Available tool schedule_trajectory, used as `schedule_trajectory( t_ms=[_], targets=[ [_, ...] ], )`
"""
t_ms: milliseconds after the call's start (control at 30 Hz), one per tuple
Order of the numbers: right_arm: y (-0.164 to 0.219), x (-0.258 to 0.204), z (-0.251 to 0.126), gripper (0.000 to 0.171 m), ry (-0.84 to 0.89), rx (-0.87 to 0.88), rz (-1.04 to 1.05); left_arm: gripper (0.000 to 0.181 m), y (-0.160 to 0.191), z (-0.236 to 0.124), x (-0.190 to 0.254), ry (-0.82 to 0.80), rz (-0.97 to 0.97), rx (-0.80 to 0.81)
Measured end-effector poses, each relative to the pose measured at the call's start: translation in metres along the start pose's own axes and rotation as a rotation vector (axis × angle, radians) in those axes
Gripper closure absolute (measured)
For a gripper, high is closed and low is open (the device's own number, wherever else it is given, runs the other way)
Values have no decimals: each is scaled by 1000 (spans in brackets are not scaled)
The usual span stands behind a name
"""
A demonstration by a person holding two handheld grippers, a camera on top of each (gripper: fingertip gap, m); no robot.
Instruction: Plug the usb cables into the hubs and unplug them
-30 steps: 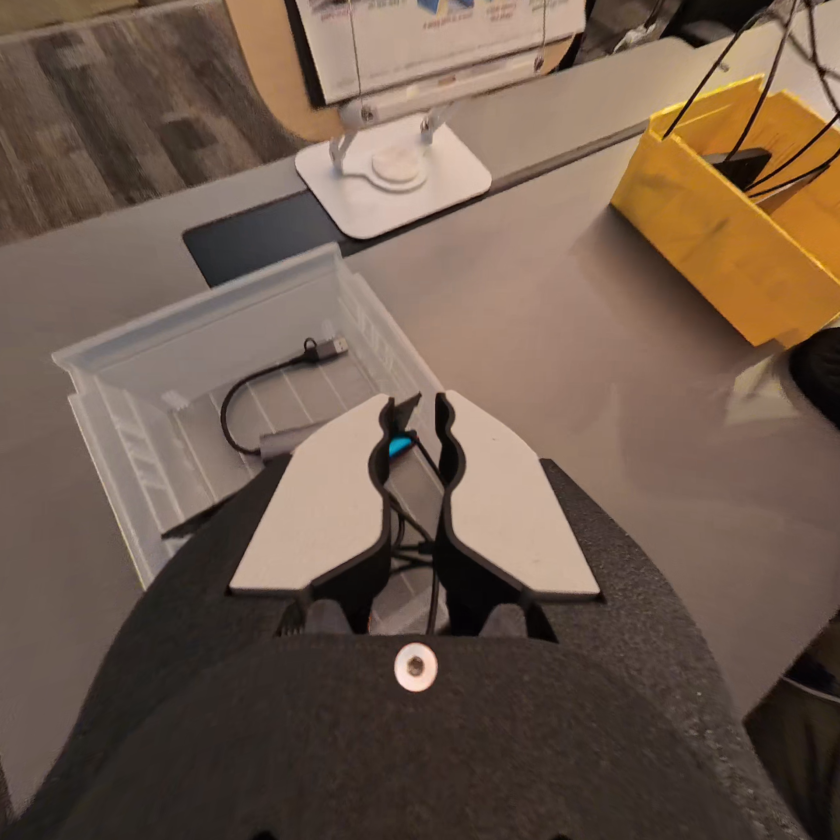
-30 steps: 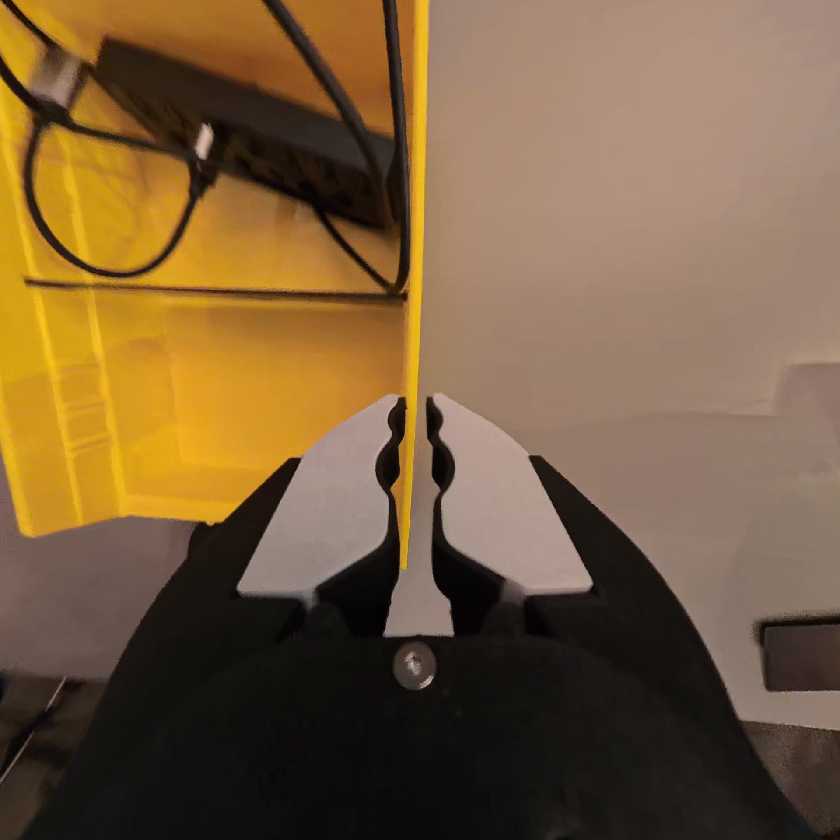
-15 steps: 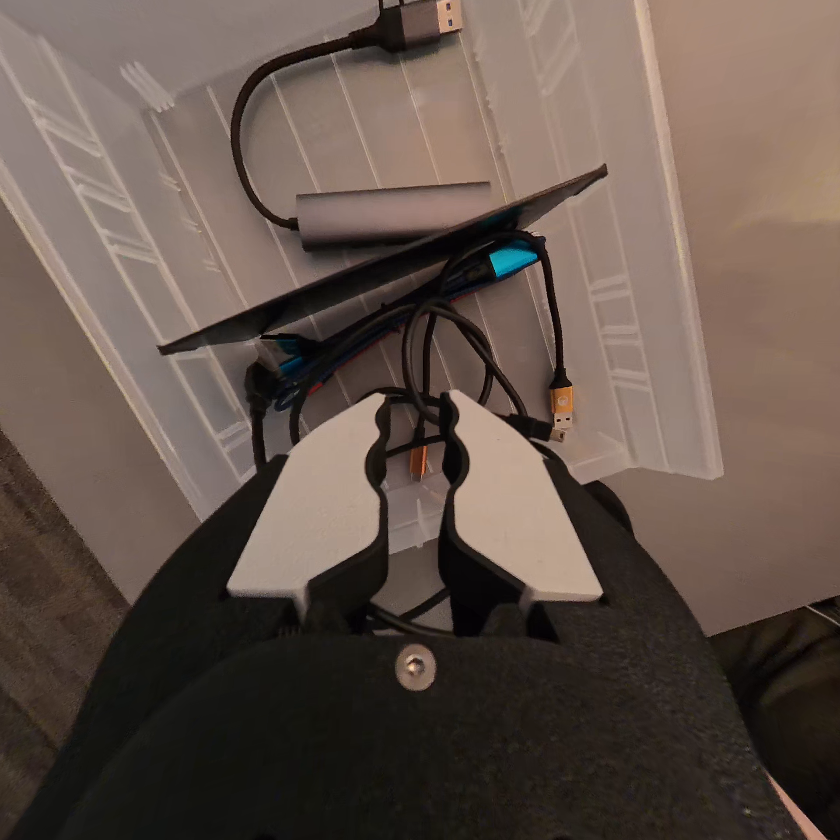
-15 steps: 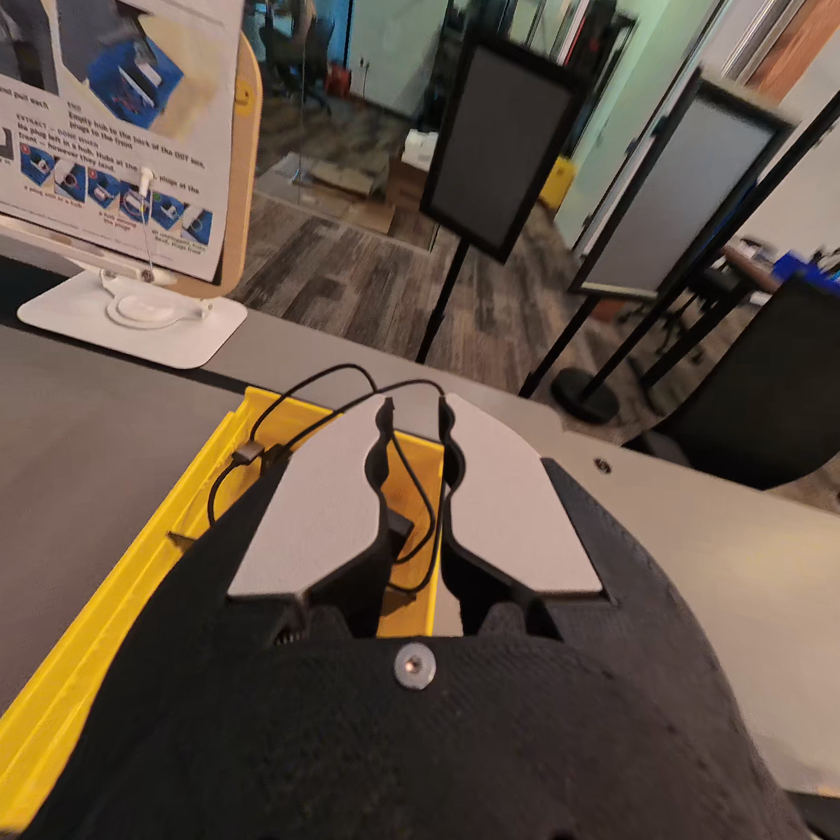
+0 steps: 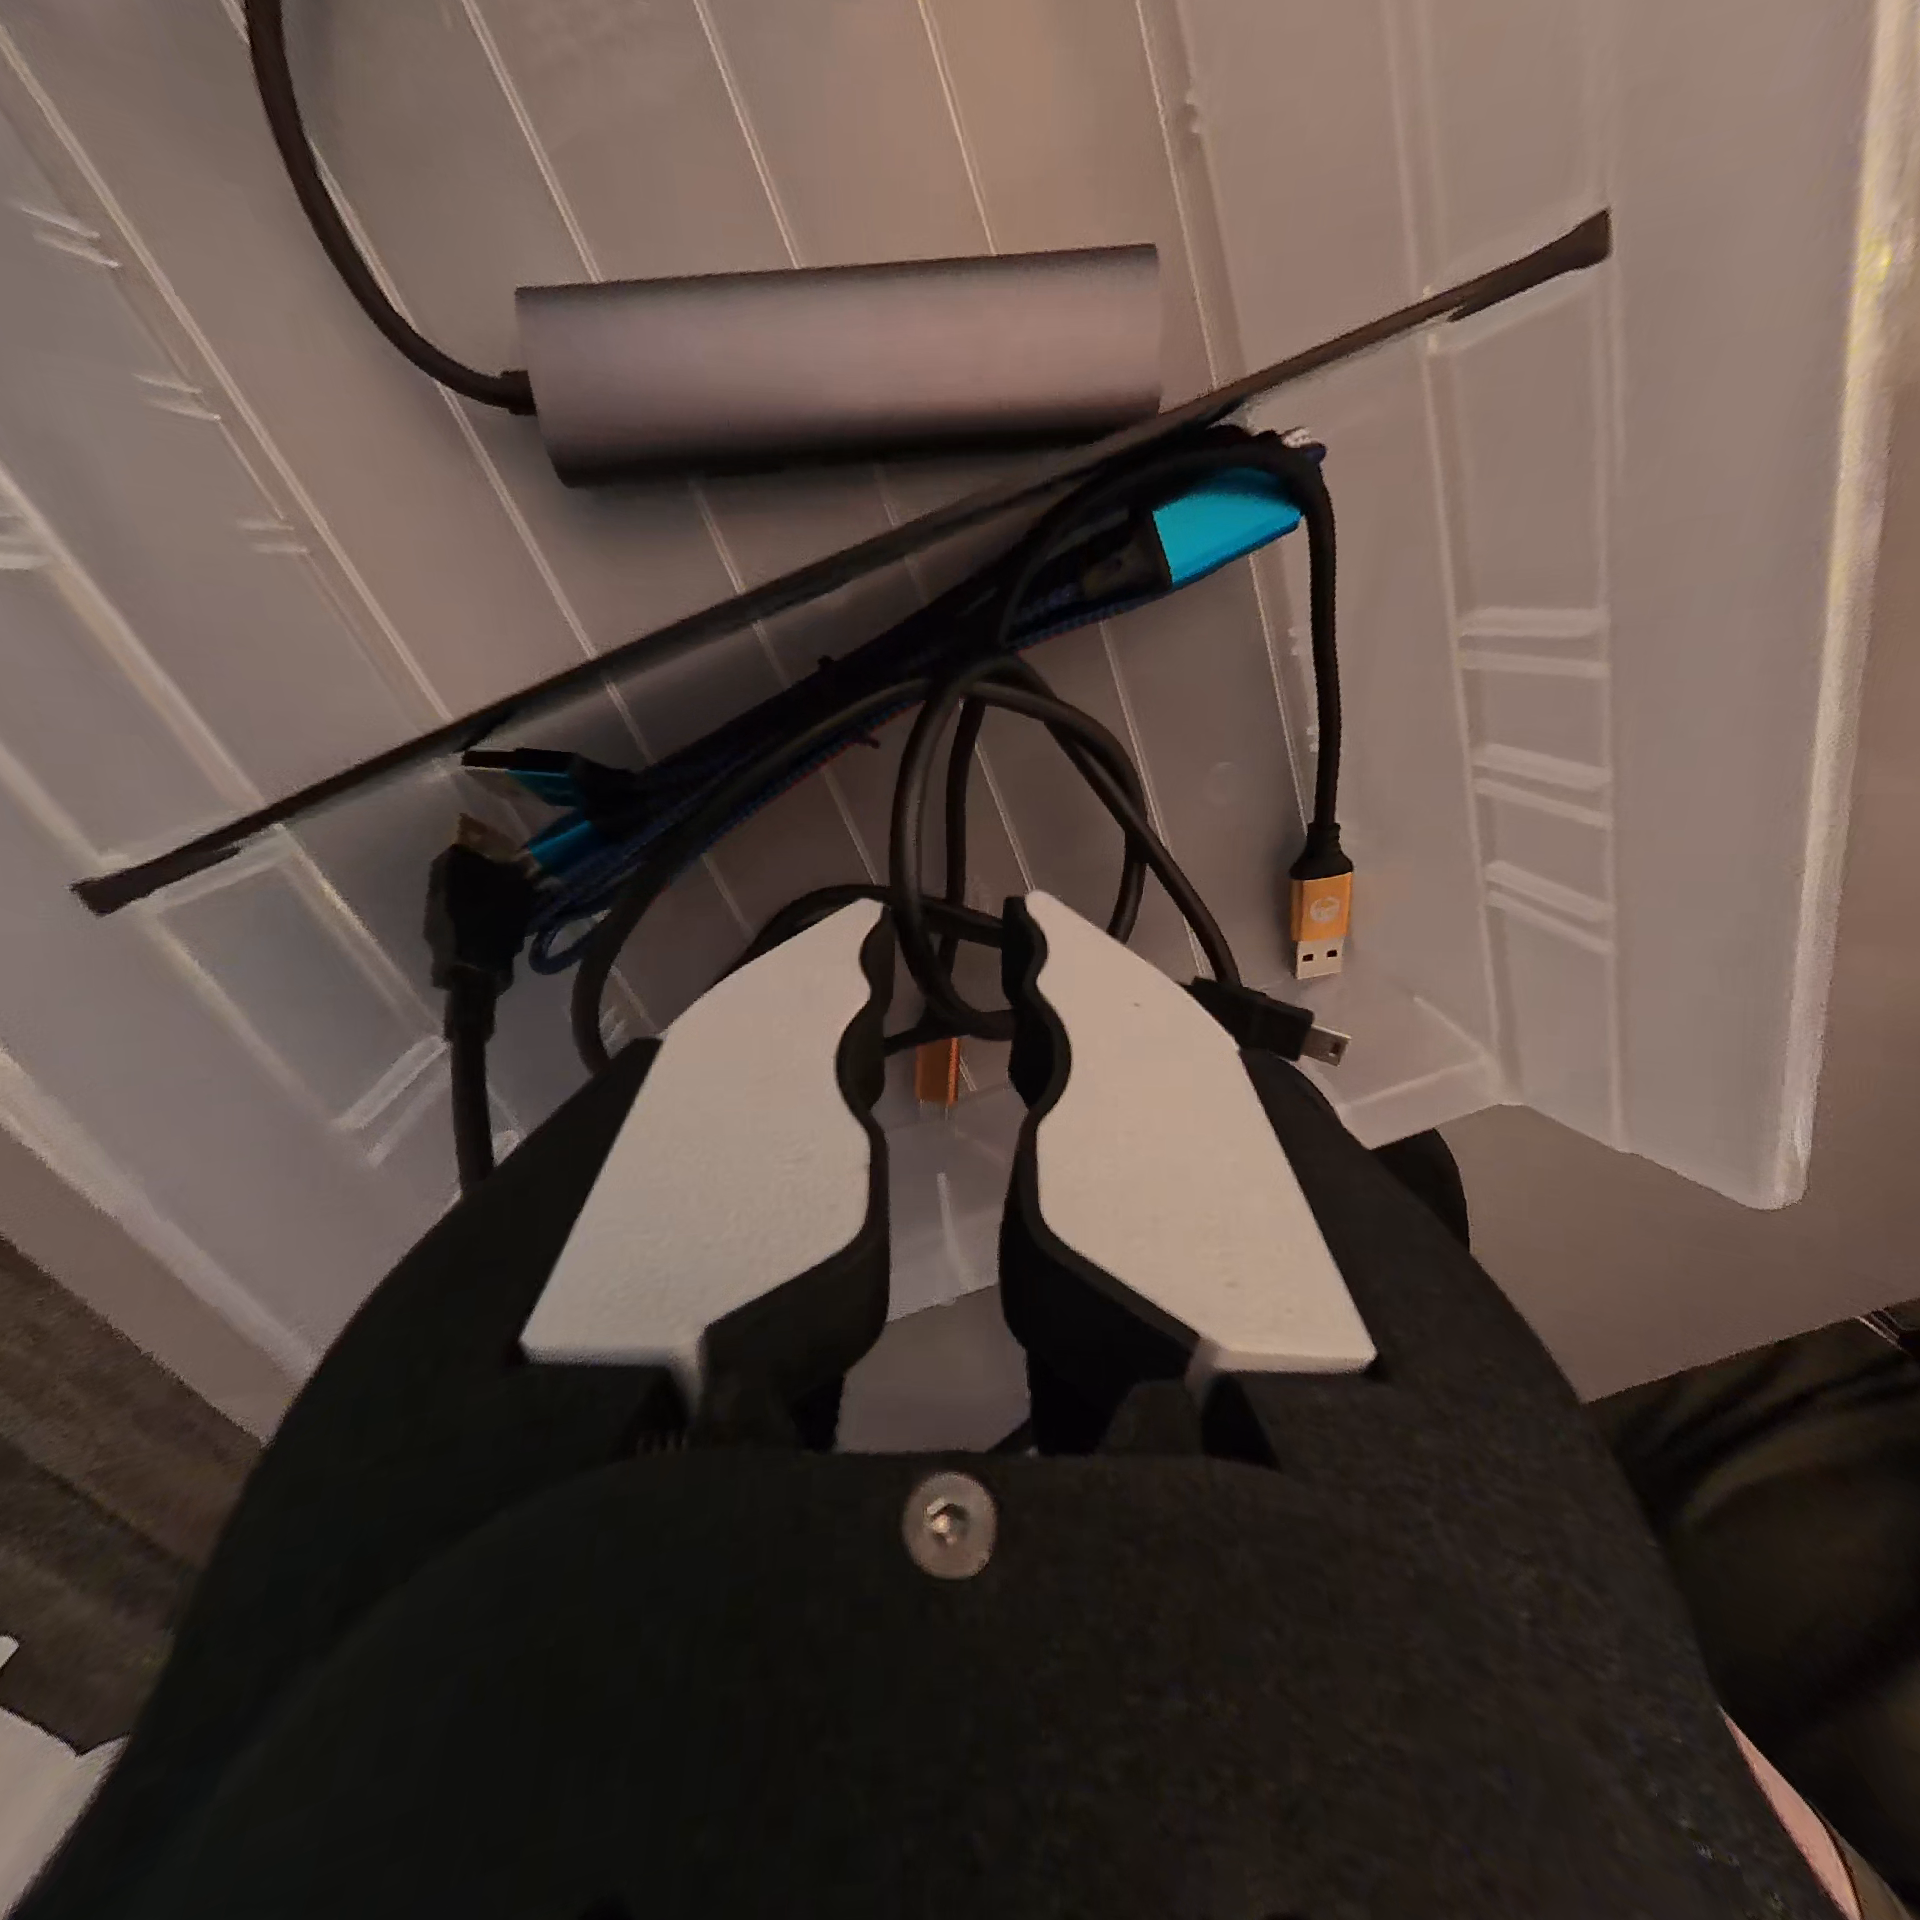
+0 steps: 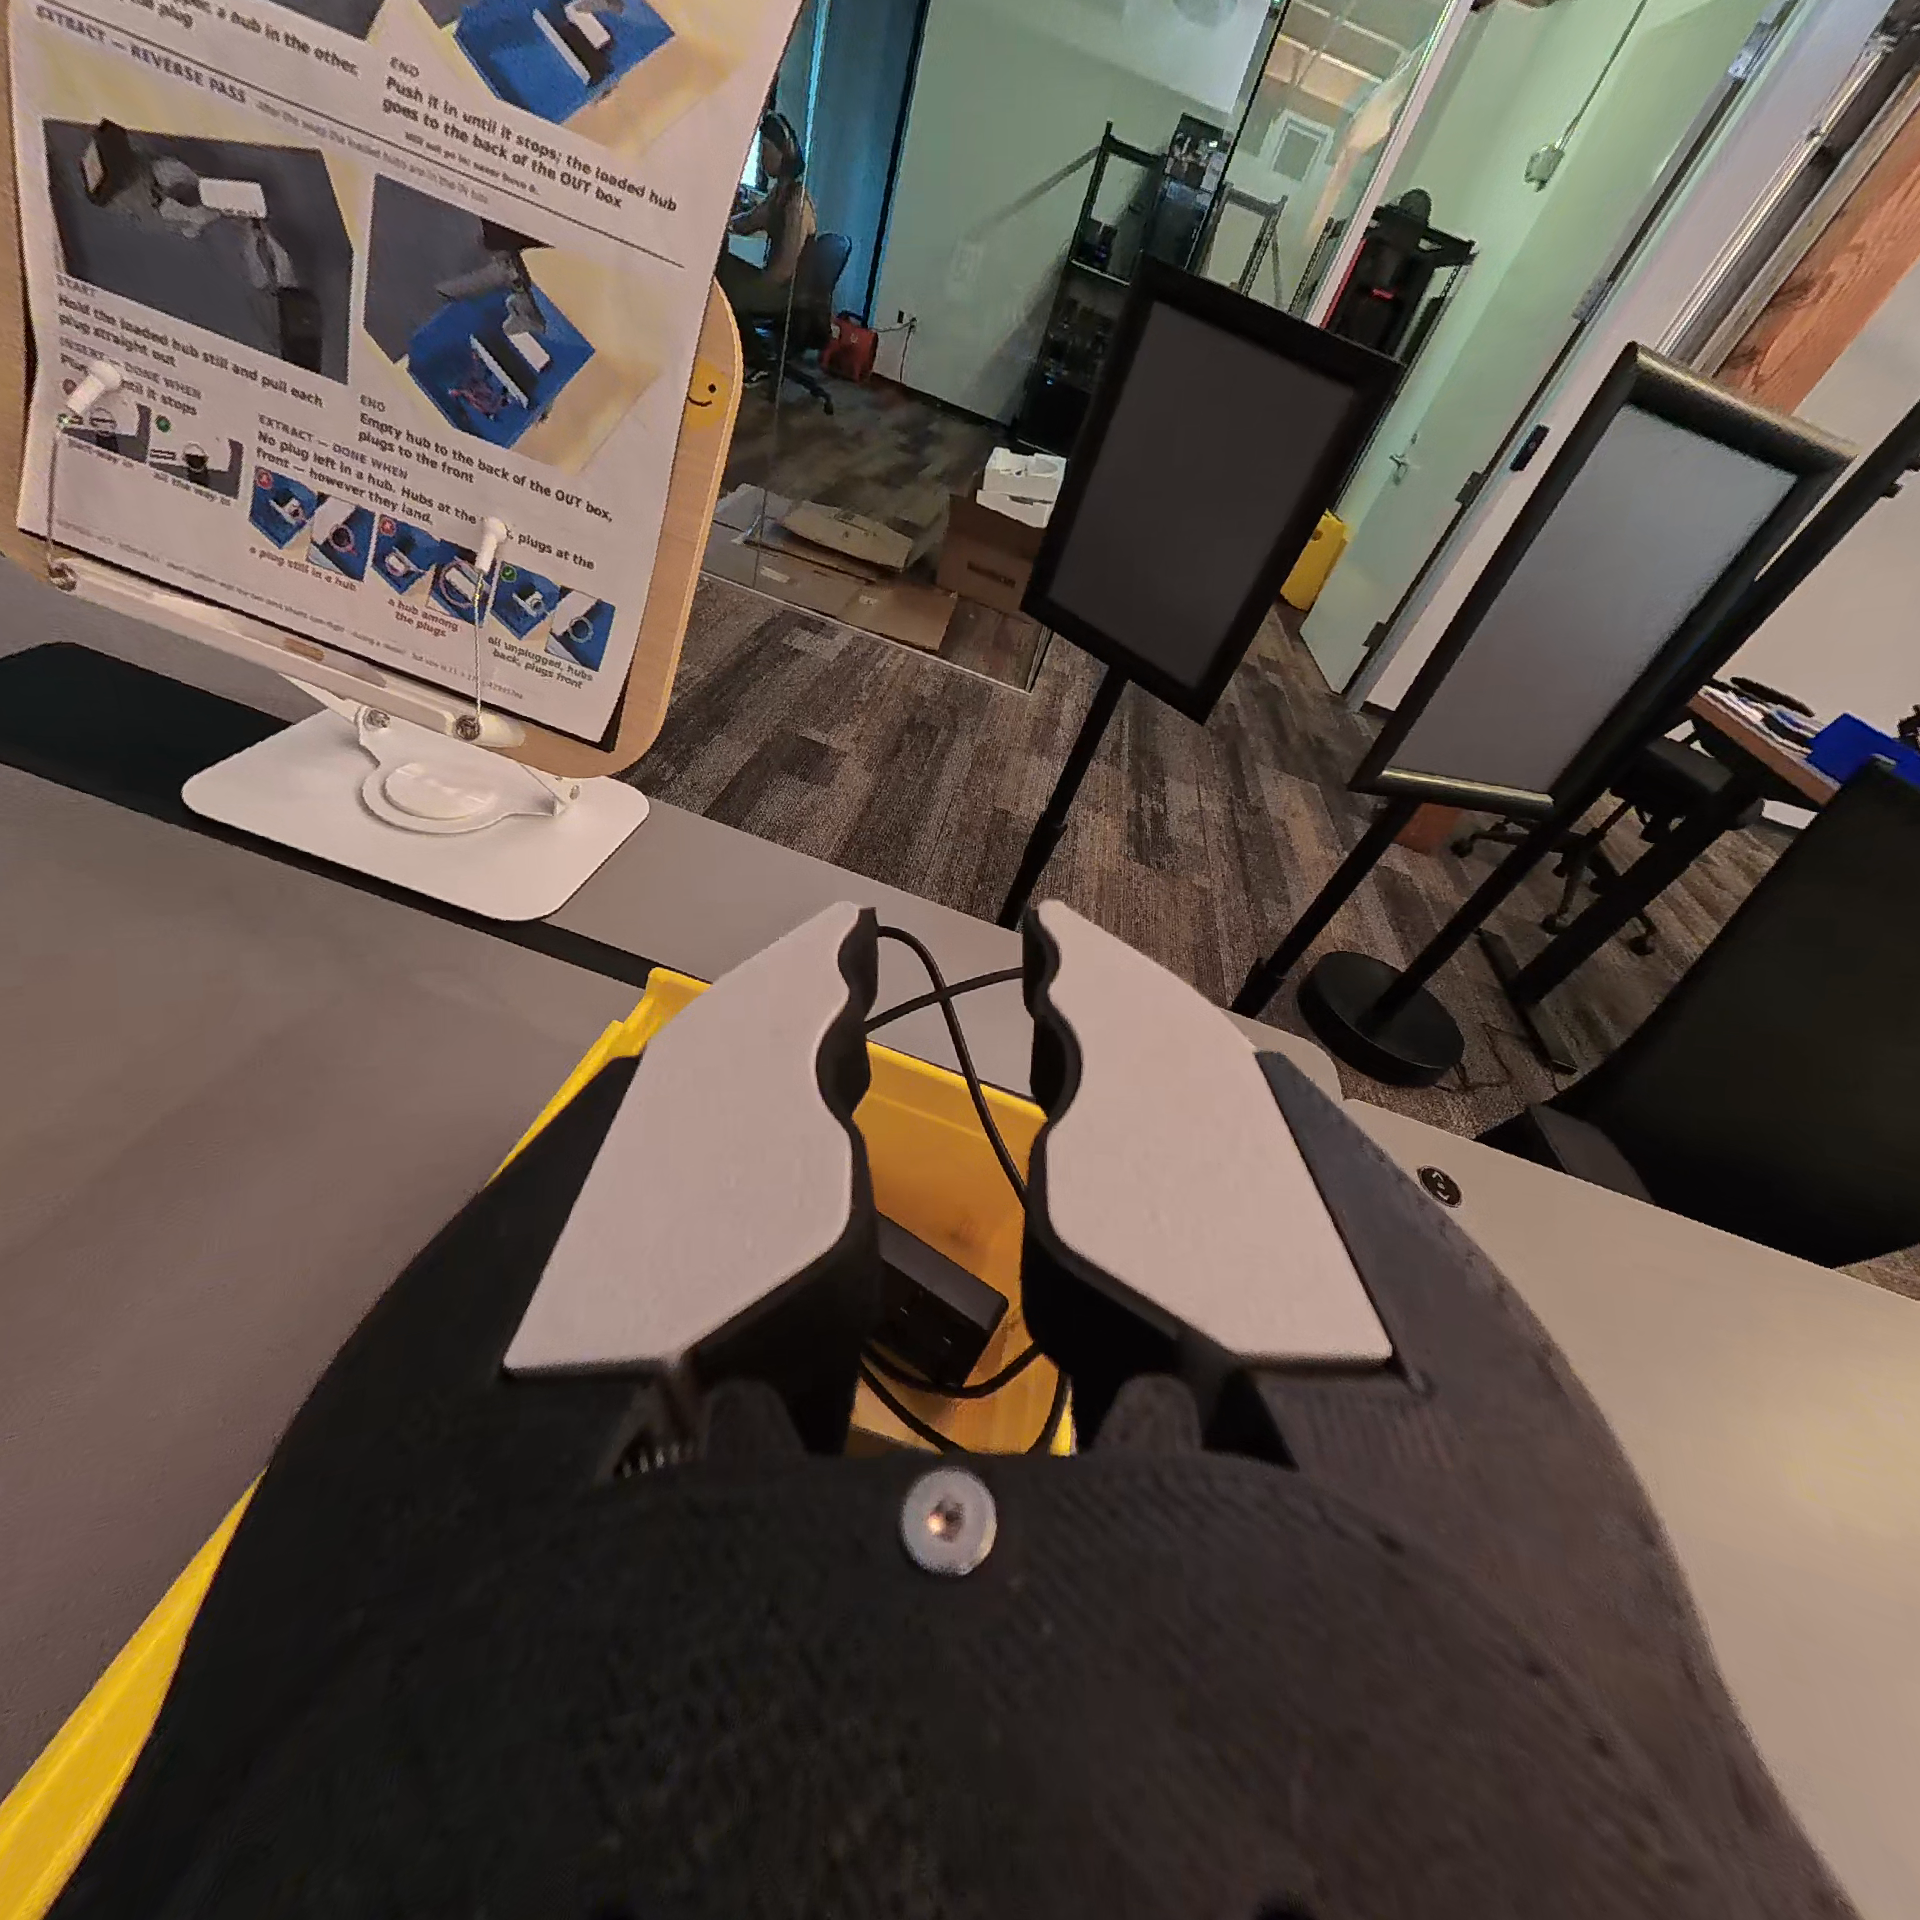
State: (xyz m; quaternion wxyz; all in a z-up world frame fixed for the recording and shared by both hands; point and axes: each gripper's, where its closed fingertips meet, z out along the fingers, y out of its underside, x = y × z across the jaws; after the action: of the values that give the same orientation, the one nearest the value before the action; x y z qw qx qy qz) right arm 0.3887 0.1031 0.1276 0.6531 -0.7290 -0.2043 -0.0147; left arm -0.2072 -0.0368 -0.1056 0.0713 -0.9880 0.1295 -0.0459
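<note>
Lying in a clear plastic bin (image 5: 1704, 582), the USB cables (image 5: 997, 790) are making a loose tangle right at the tips of the left gripper (image 5: 945, 920). Its fingers (image 5: 748, 1101) are standing a little apart, and black cable loops are passing through the gap, but the fingers are not pinching anything that I can see. An orange plug (image 5: 938, 1070) is sitting between the fingers, low in the gap. A second orange plug (image 5: 1322, 920) is lying free just to the right of the fingers. Past the tips, a thin black divider (image 5: 831, 582) is crossing the bin, and a grey hub (image 5: 842, 358) is resting behind it with no cable in its side.

The right gripper (image 6: 948, 914) is hanging over a yellow bin (image 6: 940, 1132), fingers apart and holding nothing. A black hub (image 6: 940, 1314) is lying down between them, with thin black wires (image 6: 966, 1049) rising past the tips. Beyond, an instruction sheet on a stand (image 6: 416, 800) is standing on the grey table (image 6: 260, 1039).

I think the job is just starting: no plug is picked up yet, and the plugging and unplugging are left to do.
</note>
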Motion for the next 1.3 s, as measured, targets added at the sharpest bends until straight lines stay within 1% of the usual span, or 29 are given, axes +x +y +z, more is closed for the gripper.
schedule_trajectory(
  t_ms=[33, 67, 133, 233, 333, 433, 533, 667, 733, 800, 867, 1000, 1067, 1167, 1233, 1300],
  targets=[
    [1, -1, 1, 144, -5, -4, 2, 164, 1, 3, 0, 8, 0, -15],
    [2, -2, 2, 144, -9, -9, 2, 172, 3, 5, -1, 6, 2, -31],
    [4, -3, 3, 144, -12, -19, -4, 174, 2, 4, -1, 10, 4, -28],
    [4, -5, 4, 144, -5, -25, -28, 176, -6, -11, 5, 11, 32, 50],
    [3, -7, 4, 144, -6, -21, -38, 177, -15, -35, 8, -34, 61, 157],
    [4, -10, 6, 144, -18, -26, -38, 177, -24, -66, 16, -66, 87, 297],
    [6, -14, 8, 144, -27, -34, -48, 177, -35, -106, 29, -78, 111, 497],
    [4, -27, 11, 144, -71, -31, -57, 177, -47, -166, 55, -28, 153, 807],
    [2, -41, 13, 144, -124, -18, -65, 178, -48, -193, 70, 20, 181, 948],
    [1, -57, 16, 144, -172, -18, -81, 178, -47, -216, 78, 33, 196, 1067],
    [2, -72, 21, 144, -203, -31, -106, 178, -44, -235, 81, 40, 186, 1158],
    [7, -108, 31, 143, -290, -61, -148, 178, -36, -258, 92, 108, 201, 1276],
    [5, -135, 31, 144, -403, -40, -115, 178, -35, -267, 102, 176, 224, 1317],
    [-13, -197, 17, 144, -698, 54, 11, 178, -40, -277, 120, 270, 276, 1318],
    [-21, -239, 3, 142, -878, 89, 71, 178, -47, -290, 132, 287, 317, 1306],
    [-25, -282, -13, 124, -1043, 108, 143, 178, -56, -308, 151, 296, 378, 1281]
  ],
)
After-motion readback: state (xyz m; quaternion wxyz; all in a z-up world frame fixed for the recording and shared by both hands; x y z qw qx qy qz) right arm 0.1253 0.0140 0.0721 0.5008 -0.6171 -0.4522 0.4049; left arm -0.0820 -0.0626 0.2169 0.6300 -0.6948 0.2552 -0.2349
